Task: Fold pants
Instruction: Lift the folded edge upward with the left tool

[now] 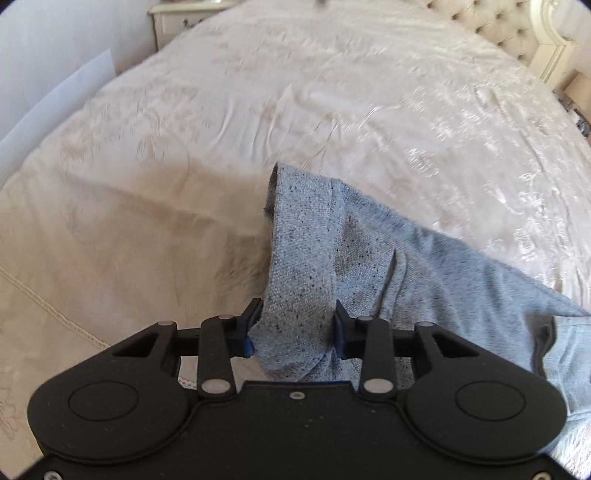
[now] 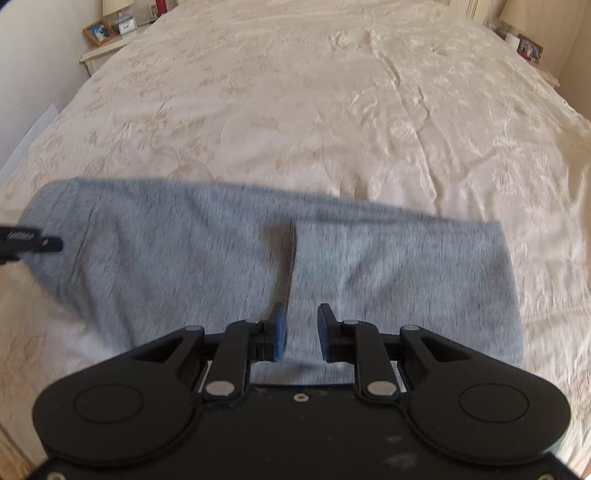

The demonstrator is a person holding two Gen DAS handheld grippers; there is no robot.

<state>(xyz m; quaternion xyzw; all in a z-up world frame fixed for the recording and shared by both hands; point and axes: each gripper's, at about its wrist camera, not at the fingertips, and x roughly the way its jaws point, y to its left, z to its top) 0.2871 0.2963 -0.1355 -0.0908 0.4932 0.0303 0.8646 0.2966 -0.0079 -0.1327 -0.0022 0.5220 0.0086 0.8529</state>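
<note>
Gripping a bunched fold of the grey pants (image 1: 369, 258), left gripper (image 1: 295, 328) jaws half-spread, right gripper (image 2: 300, 332) jaws parted around cloth, bedspread (image 2: 332, 92) beneath.

Home bedroom, cream bedspread (image 2: 332, 110), tufted headboard (image 1: 491, 26), nightstand (image 2: 107, 51), framed photo (image 2: 99, 31)

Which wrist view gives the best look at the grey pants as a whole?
The right wrist view: the grey pants stretch across the bedspread, one edge to the other, though blurred. The left wrist view shows only a bunched strip of the grey pants rising from the left gripper, the rest trailing off right.
</note>
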